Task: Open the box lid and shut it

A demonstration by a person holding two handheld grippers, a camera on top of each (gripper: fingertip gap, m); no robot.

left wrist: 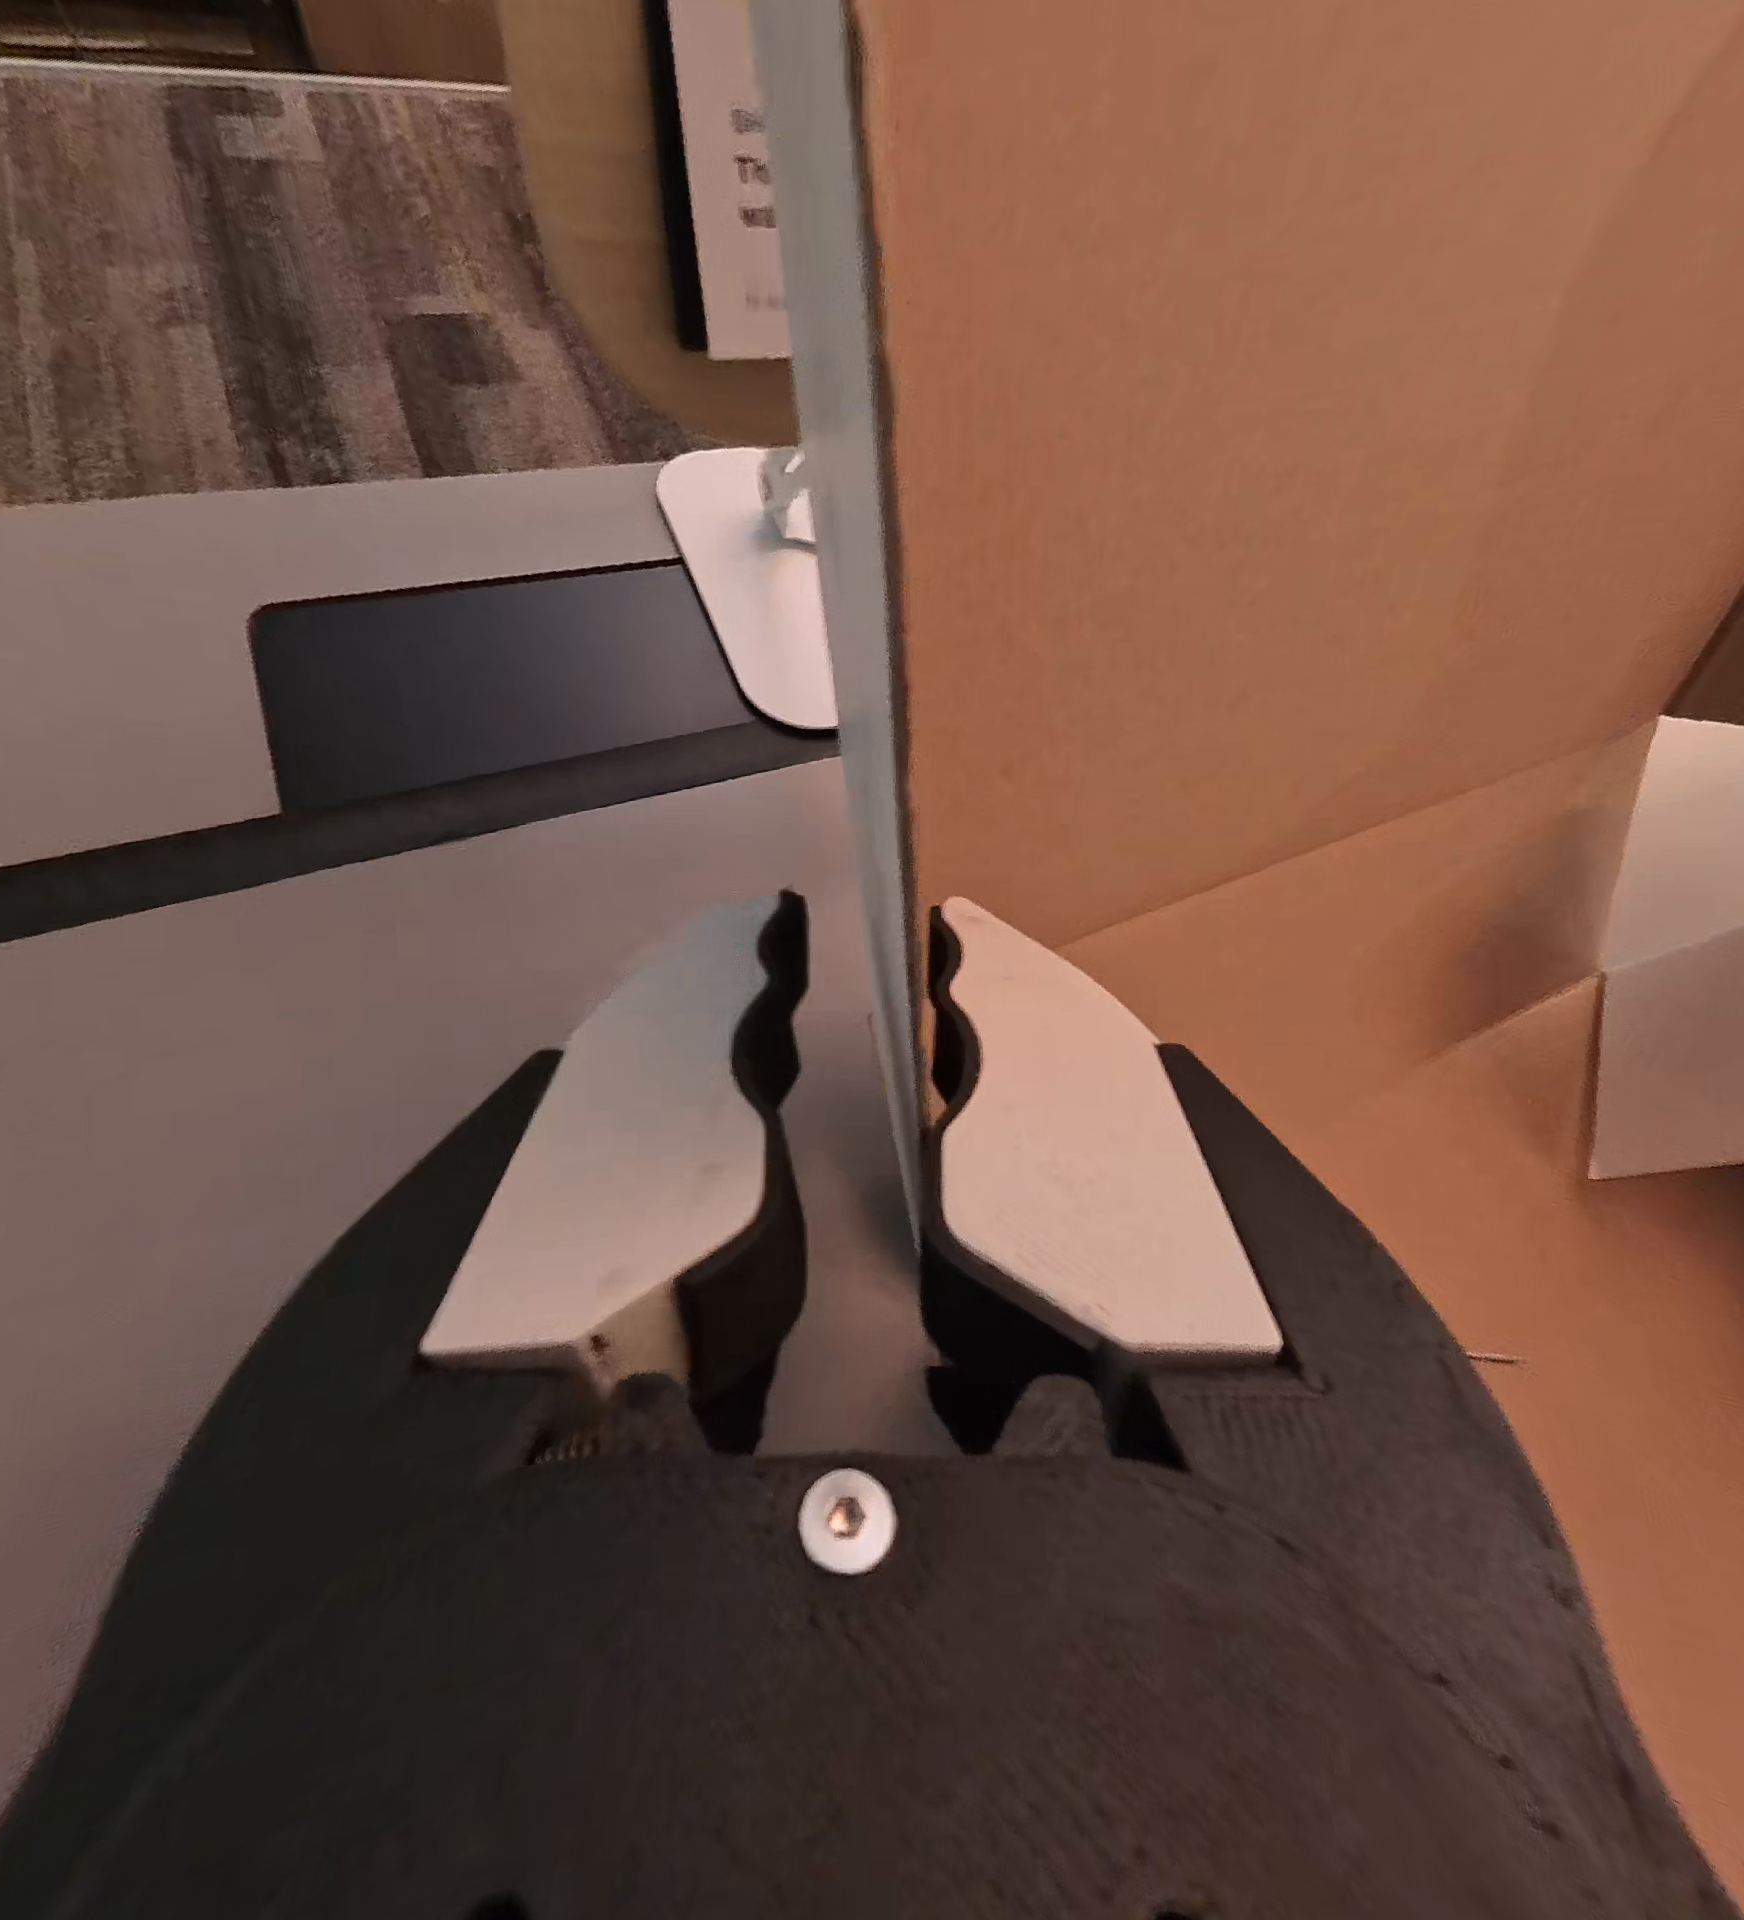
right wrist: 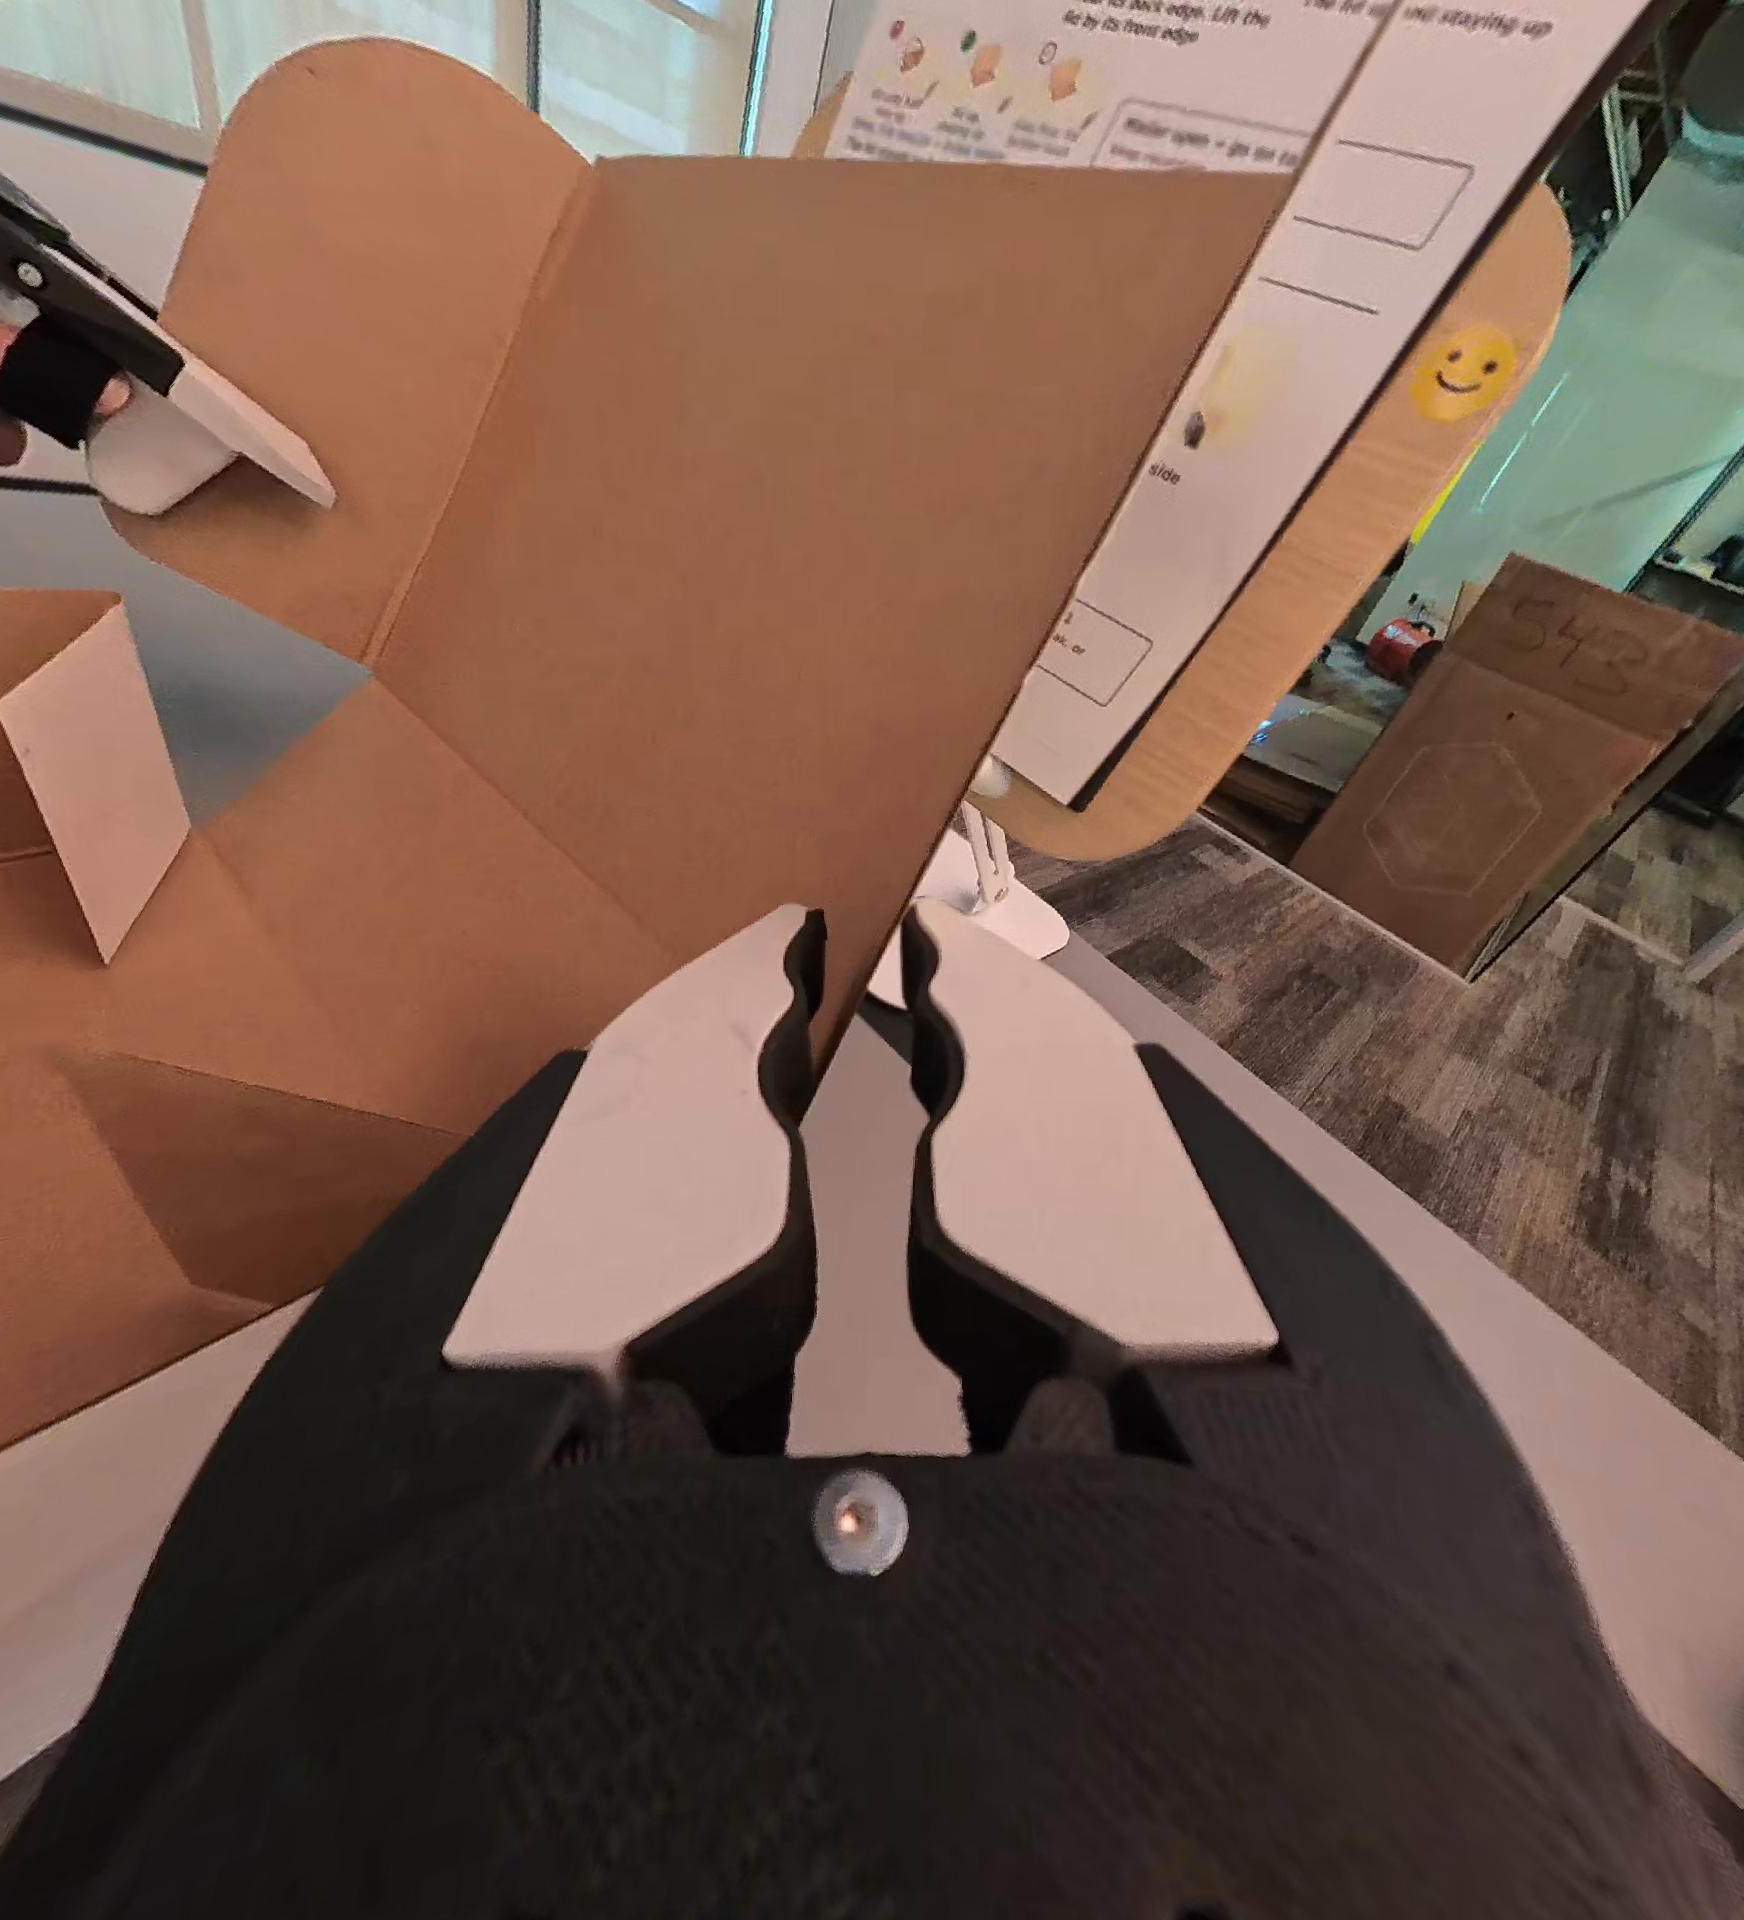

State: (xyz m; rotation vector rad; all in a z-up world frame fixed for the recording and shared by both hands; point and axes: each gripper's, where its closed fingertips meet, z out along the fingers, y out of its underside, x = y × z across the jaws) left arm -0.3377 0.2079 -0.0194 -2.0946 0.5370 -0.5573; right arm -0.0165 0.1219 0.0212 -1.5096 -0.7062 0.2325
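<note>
A brown cardboard box (right wrist: 224,1039) with a white outside lies open on the white table (right wrist: 1315,1403). Its lid (right wrist: 795,520) stands nearly upright. My right gripper (right wrist: 863,920) is open, its jaws astride the lid's lower right edge, which rests against the left finger. My left gripper (left wrist: 868,914) is open too, astride the other edge of the lid (left wrist: 1263,468), which lies against its right finger. The left gripper also shows in the right wrist view (right wrist: 296,478), at the lid's rounded side flap. A white inner flap (right wrist: 89,779) stands up in the box.
A monitor stand base (left wrist: 743,582) and a dark panel (left wrist: 494,686) lie behind the box. A poster board (right wrist: 1211,416) stands beyond the lid. Carpet floor (right wrist: 1470,1039) with another cardboard box (right wrist: 1533,790) lies past the table edge on the right.
</note>
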